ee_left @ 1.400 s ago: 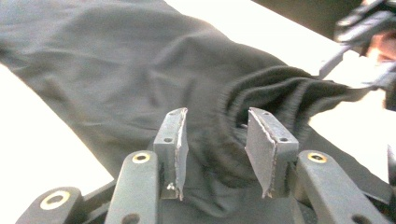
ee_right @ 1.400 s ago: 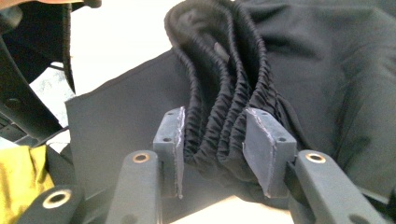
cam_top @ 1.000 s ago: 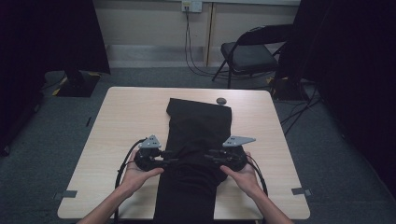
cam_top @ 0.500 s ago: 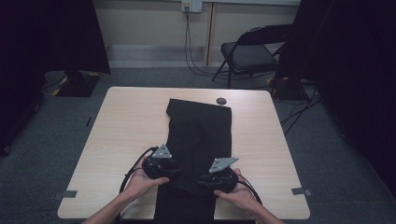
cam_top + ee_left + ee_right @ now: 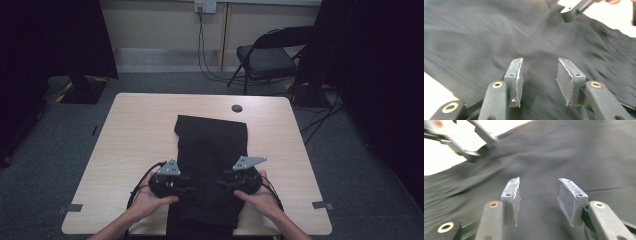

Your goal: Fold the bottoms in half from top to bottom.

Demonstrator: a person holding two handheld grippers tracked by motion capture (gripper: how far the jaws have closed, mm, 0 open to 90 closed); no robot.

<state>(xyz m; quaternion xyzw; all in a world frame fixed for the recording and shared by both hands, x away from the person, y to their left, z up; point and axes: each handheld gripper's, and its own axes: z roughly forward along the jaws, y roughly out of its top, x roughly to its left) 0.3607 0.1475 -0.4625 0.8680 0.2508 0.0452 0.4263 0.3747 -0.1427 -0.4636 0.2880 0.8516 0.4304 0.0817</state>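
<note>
Here the long black folded cloth garment (image 5: 210, 170) lies flat on the pale wooden tabletop (image 5: 130, 135), its long axis running from the person's edge toward the far side, and both tongs face inward over its near half from opposite sides, about equally close. The left tongs (image 5: 186, 184) stand half spread, pads (image 5: 517, 79) over the fabric with nothing pinched between them. The right tongs (image 5: 224, 182) have just been opening and now stand half spread too, only flat cloth below the gap
</note>
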